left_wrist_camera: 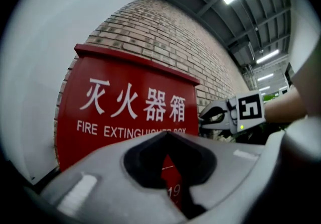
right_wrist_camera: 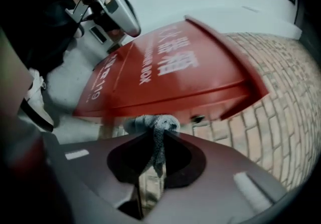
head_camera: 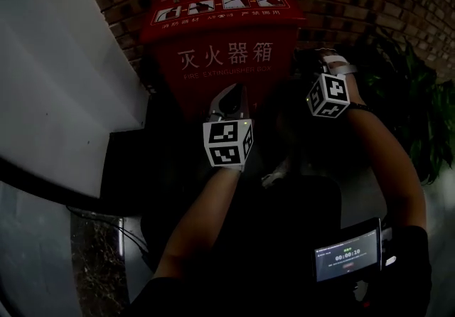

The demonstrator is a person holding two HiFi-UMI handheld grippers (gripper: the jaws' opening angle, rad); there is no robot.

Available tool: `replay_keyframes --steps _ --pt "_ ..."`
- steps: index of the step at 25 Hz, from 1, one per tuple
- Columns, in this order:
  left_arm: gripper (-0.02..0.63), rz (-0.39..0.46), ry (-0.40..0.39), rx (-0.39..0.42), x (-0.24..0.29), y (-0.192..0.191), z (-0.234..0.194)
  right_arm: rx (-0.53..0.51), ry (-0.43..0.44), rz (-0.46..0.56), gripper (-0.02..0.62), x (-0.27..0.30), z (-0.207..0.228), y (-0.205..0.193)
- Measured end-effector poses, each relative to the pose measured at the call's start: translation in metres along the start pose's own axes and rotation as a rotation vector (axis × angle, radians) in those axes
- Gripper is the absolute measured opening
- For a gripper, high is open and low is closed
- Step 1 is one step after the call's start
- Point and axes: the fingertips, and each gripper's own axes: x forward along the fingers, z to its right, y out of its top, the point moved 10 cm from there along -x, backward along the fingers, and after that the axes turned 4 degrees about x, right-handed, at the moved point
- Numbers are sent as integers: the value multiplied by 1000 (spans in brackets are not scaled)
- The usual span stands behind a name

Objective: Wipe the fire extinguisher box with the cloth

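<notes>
**A:** What are we holding in the right claw (right_wrist_camera: 156, 130)?

**B:** We are pinching the grey cloth (right_wrist_camera: 150, 122) there. The jaws are pressing together on it. A bunched knot is sticking out just past the tips, and a thin strand is hanging back between them.

**A:** And just beyond those tips?

**B:** We are facing the fire extinguisher box (right_wrist_camera: 175, 75), which is sitting right ahead of that claw. Its red front with white lettering is slanting away to the left, and its lid edge is jutting out above the cloth. We cannot tell whether the cloth is touching the box.

**A:** What are we doing with the left claw (left_wrist_camera: 168, 136)?

**B:** Its jaws are pressing together tip to tip with nothing between them. Only a sliver of the red box is showing through the gap behind the tips. We are pointing that claw at the box's front, close to it and below the lettering. From the head view, the right claw is sitting off to the left claw's right, beside the box's right side.

**A:** And farther out?

**B:** A brick wall (left_wrist_camera: 165, 32) is rising behind the box, beyond both claws. A white panel (head_camera: 64, 74) is standing to the left of the left claw, and a leafy plant (head_camera: 419, 116) is spreading to the right of the right claw. Well back from the claws, by our right forearm, a small screen (head_camera: 347, 259) is glowing.
</notes>
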Motion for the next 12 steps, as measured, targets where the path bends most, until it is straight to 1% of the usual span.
replay_keyframes --steps 4,6,8,10,12 --pt "2 31 -4 -26 -13 33 -9 -51 -6 -32 48 -19 18 17" --pt "2 42 -2 -22 -20 47 -16 -69 3 -56 48 -28 20 23" --pt "2 52 4 -6 -28 58 -25 -66 12 -71 48 -39 19 29" --pt "2 65 13 13 -36 66 -36 -55 5 -62 48 -52 17 42" --pt "2 74 27 28 -45 71 -47 -36 -14 -25 48 -63 14 64"
